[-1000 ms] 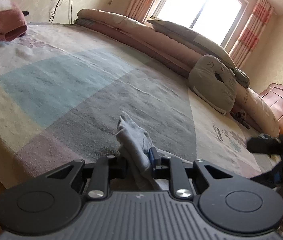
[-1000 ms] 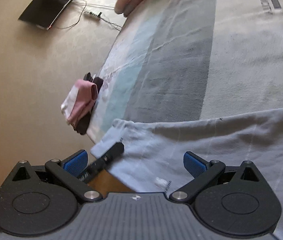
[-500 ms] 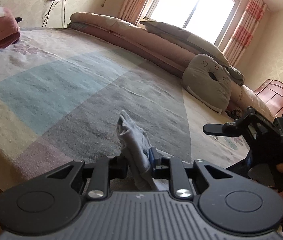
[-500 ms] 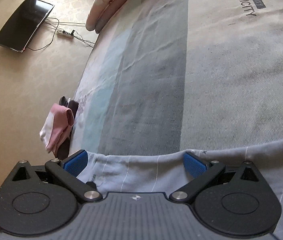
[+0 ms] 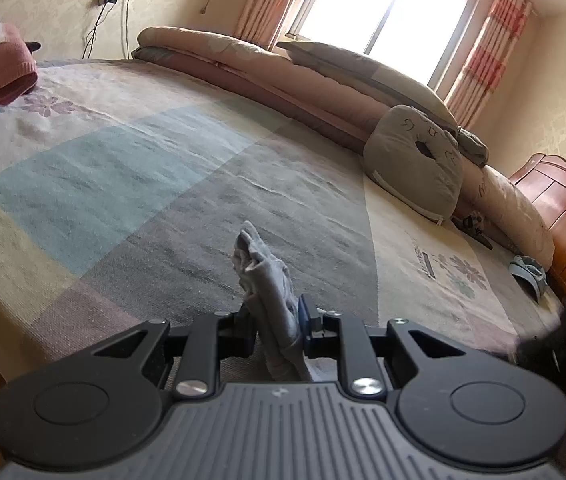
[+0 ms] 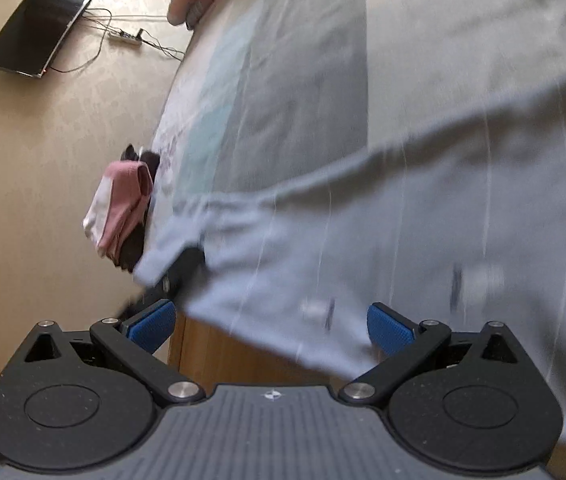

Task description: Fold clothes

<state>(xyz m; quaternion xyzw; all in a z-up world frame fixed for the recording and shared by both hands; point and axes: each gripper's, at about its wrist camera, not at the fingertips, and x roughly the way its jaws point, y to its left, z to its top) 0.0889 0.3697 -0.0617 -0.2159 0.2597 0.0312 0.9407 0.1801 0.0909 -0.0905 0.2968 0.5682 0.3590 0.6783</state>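
Two fingers (image 5: 246,326) pinching grey garment (image 5: 271,280), bunched between

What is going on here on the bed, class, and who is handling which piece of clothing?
A person is folding clothes on a bed with two tools. The left hand-held gripper is shut on a bunched corner of a light blue-grey garment, which lies spread along the bed's near edge. The right hand-held gripper stands open just over the garment's hem, gripping nothing. A pink folded garment sits at the bed's far corner.
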